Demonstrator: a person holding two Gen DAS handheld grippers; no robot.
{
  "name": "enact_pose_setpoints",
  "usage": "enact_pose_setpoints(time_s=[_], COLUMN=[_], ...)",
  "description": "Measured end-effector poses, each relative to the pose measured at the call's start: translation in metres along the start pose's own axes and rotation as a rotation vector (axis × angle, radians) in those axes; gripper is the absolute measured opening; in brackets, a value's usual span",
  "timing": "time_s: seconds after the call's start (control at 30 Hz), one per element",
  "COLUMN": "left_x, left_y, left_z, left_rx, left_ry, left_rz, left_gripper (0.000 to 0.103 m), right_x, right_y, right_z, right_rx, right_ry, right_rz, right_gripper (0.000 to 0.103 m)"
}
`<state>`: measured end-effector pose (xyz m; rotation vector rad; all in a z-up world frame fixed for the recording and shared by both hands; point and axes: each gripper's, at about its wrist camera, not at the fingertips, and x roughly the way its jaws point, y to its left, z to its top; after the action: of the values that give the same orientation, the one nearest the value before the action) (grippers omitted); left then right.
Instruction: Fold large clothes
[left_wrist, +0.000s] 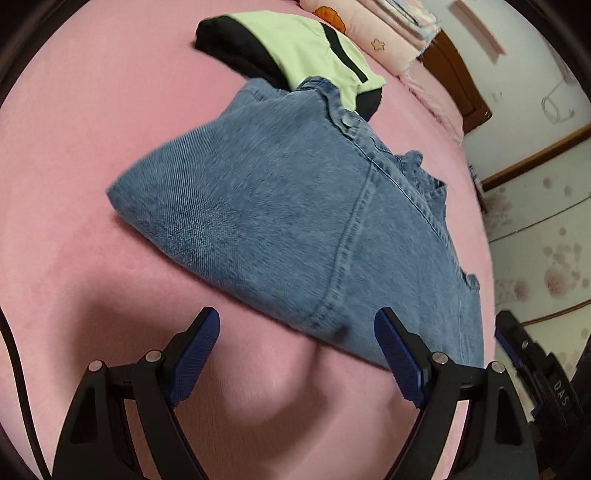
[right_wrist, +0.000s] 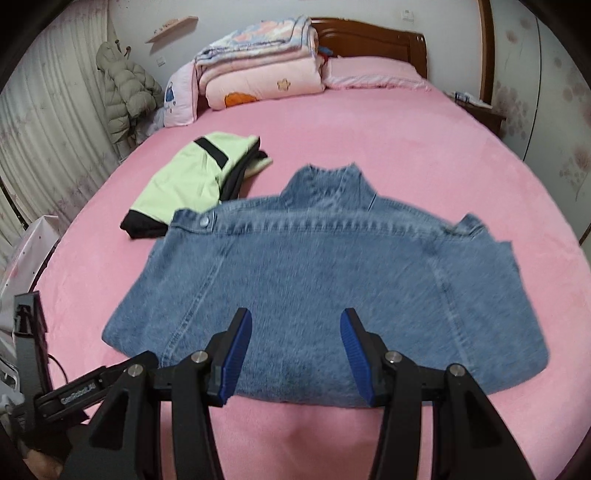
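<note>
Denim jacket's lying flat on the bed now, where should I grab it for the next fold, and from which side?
Take the denim jacket by its near hem, probably at the two bottom corners, coming in low from the near edge of the pink bed. It lies flat, collar away, hem straight toward you. The left gripper and right gripper both stand open, holding nothing. The folded green garment touches its far left corner, so lift forward.

Pink-sheeted bed (right_wrist: 369, 140), bearing a folded denim jacket (right_wrist: 314, 280) (back up), a folded green-and-black garment (right_wrist: 192, 177) touching its corner, stacked quilts (right_wrist: 258, 62) near the headboard.
</note>
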<state>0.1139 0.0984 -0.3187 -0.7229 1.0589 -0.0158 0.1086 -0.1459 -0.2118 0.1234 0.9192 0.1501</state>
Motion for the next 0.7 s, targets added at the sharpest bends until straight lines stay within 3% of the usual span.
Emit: enact_pose_setpoints(time_s=[0.23, 0.43, 0.47, 0.5, 0.57, 0.63, 0.7], left_x=[0.030, 0.047, 0.049, 0.049, 0.049, 0.044, 0.033], left_y=[0.011, 0.001, -0.002, -0.005, -0.008, -0.014, -0.028], left_z=[0.024, 0.045, 0.046, 0.049, 0.055, 0.061, 0.062], left_rx=[0.032, 0.085, 0.095, 0.104, 0.114, 0.116, 0.168], left_ry=[-0.146, -0.205, -0.212, -0.218, -0.211, -0.203, -0.221], left_rz=[-0.108, -0.104, -0.095, -0.081, -0.059, -0.049, -0.025], left_gripper=[0.085, 0.085, 0.079, 0.057, 0.028, 0.018, 0.013], right_x=[0.026, 0.042, 0.045, 0.047, 0.054, 0.059, 0.066], right_y=[-0.003, -0.008, -0.009, -0.010, -0.013, -0.017, -0.020], right_z=[-0.011, -0.008, -0.008, -0.007, -0.004, -0.001, 0.003], right_rx=[-0.014, -0.038, -0.051, -0.056, -0.052, -0.041, -0.051], right_ry=[-0.001, -0.040, -0.049, -0.052, -0.046, -0.045, -0.052], right_rz=[-0.010, -0.044, -0.057, -0.066, -0.080, -0.097, -0.140], right_gripper=[0.049, 0.049, 0.048, 0.044, 0.035, 0.020, 0.011])
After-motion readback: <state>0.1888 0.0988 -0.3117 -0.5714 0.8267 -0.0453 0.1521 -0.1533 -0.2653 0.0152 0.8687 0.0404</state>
